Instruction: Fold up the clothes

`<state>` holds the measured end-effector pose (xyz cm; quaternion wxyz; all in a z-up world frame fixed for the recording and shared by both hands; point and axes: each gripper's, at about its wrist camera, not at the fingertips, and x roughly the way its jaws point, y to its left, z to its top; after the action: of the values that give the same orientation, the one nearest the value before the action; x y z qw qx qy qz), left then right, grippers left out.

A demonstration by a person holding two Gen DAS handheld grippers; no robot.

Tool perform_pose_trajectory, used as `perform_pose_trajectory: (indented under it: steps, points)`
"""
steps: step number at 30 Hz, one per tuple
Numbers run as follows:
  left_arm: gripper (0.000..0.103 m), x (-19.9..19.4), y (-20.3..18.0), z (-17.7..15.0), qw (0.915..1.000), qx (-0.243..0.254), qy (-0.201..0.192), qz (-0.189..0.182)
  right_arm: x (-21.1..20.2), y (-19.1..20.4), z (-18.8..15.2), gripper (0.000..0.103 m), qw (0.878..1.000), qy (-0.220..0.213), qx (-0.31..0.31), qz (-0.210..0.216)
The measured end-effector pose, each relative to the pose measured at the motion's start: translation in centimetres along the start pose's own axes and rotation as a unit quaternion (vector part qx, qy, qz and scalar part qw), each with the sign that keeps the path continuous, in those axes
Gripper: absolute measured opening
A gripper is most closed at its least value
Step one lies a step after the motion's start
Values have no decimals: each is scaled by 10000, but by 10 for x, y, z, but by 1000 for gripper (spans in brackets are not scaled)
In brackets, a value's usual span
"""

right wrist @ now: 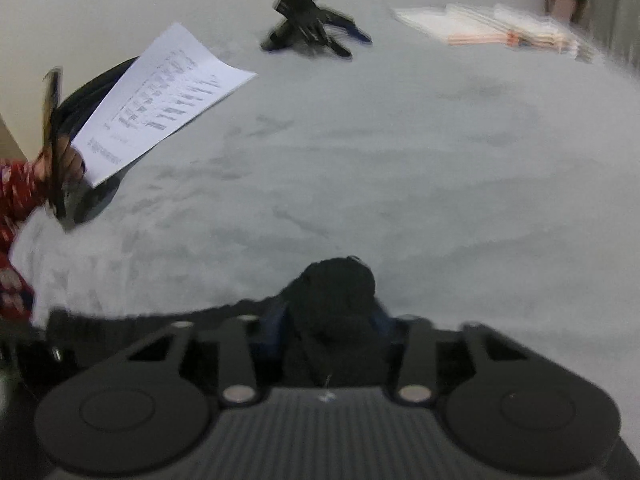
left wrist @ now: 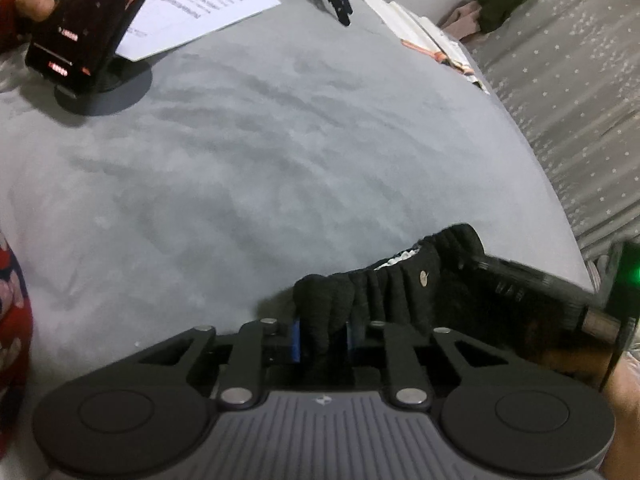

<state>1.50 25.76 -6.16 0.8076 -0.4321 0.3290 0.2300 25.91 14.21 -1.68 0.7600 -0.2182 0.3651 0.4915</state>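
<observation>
Left gripper (left wrist: 324, 338) and right gripper (right wrist: 330, 338) are each pinching narrow on bunched ends of a black garment (left wrist: 384, 296) hanging just over the grey cloth surface (left wrist: 280, 140); risk: thick folds slipping from either pinch, dropping it crumpled

Each camera rides low on its own gripper, looking forward and downward along the jaws, close over the grey bench (left wrist: 280, 140). The left wrist view faces across the bench towards the far wall, with a starred grey cover at its right edge. The right wrist view, blurred, faces much the same way. Both take in the printed sheet (left wrist: 200, 0), the black stand (right wrist: 312, 24) and the stacked papers (right wrist: 500, 28)
</observation>
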Motion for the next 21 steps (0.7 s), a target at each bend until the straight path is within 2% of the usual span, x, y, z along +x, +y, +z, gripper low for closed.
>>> perform_pose_trajectory:
  steps: [2,4,8,14,16,19,21]
  points:
    - [15,-4,-3,0,9999,47,-121,-27,-8,17,-5,18,9986,-319,-66,-416]
    - [15,-6,-3,0,9998,60,-198,-51,-12,23,-4,18,9971,-497,21,-582]
    - [15,-6,0,8,9996,-72,-257,-107,-14,25,5,18,9957,-577,136,-716]
    - [15,-12,-3,14,9978,91,-663,6,-2,25,25,17,9948,-672,131,-752]
    - [15,-10,-1,19,9977,69,-668,45,8,27,29,17,9948,-644,122,-774]
    - [17,5,-1,25,9986,179,-454,196,28,29,26,18,9944,-488,150,-920]
    - [20,15,-2,25,9985,324,-284,328,32,31,24,27,9930,-504,243,-1042]
